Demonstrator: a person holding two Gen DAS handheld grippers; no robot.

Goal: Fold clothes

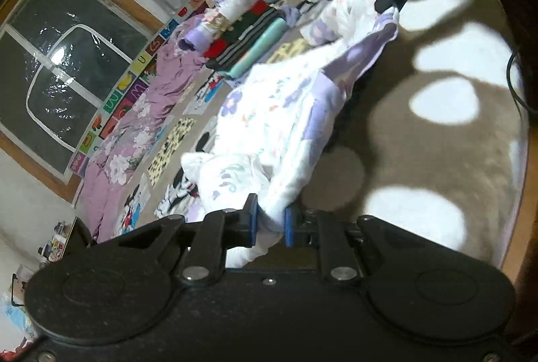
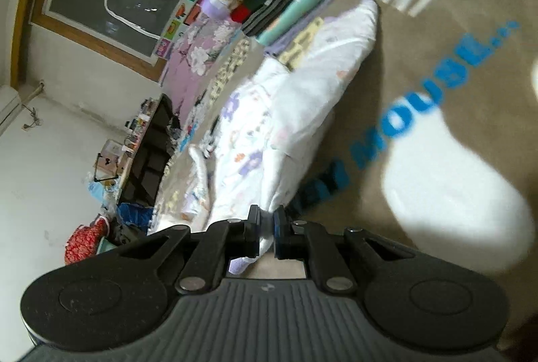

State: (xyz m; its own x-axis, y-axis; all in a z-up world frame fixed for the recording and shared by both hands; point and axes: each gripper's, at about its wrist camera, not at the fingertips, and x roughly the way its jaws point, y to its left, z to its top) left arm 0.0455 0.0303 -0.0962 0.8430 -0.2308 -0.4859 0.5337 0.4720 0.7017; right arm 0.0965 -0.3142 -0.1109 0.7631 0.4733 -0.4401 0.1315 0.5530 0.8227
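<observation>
The white floral garment (image 1: 269, 113) is stretched lengthwise above the bed (image 1: 437, 143), one end pinched by the left gripper (image 1: 271, 220), the other by the right gripper (image 2: 267, 224).

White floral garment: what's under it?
The white floral garment, pinched by left gripper and right gripper, hangs over the beige blanket; what it covers is hidden.

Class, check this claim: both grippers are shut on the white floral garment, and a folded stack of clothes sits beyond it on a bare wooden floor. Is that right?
Not quite. The left gripper and right gripper are each shut on the white floral garment, and the folded stack lies beyond it, but on a beige printed blanket, not bare wood. The right wrist view shows this.
</observation>
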